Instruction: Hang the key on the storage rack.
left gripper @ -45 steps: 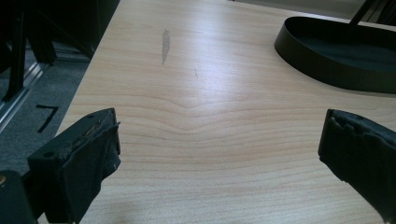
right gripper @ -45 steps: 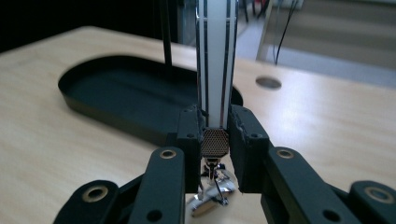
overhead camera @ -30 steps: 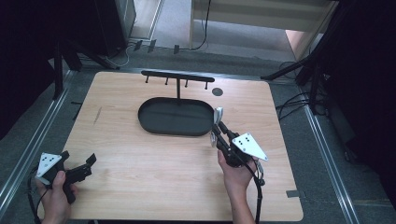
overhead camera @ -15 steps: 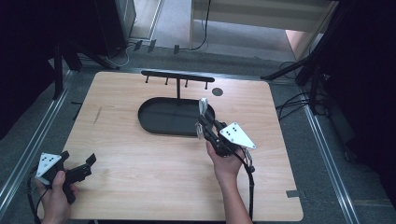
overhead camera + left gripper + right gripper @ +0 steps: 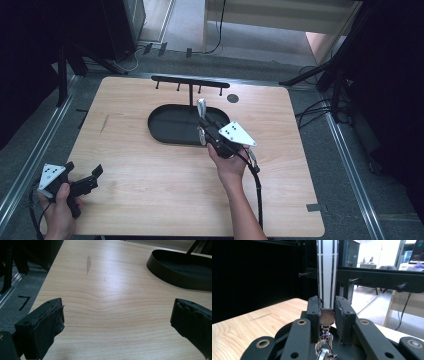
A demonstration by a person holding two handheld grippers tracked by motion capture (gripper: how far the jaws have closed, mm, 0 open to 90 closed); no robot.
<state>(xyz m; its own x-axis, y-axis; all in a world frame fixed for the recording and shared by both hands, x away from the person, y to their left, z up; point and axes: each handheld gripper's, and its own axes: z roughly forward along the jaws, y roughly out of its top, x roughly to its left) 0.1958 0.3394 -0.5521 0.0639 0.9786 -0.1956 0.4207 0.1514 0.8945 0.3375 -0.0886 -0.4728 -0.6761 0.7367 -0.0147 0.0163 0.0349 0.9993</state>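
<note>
Your right tongs (image 5: 201, 111) grip a white strap (image 5: 327, 272) upright over the black tray (image 5: 170, 125). Your left tongs (image 5: 82, 175) gape wide above the bench (image 5: 150, 200).

Dim surroundings, glare on table (image 5: 120, 293)

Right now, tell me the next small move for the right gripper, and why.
Probably ease the right gripper forward and up toward the black peg rack. Its jaws are shut on a white strap with a metal clasp dangling below, held upright over the black tray, and the right gripper view looks straight at the rack's pegs. The left gripper rests open, far off.
</note>
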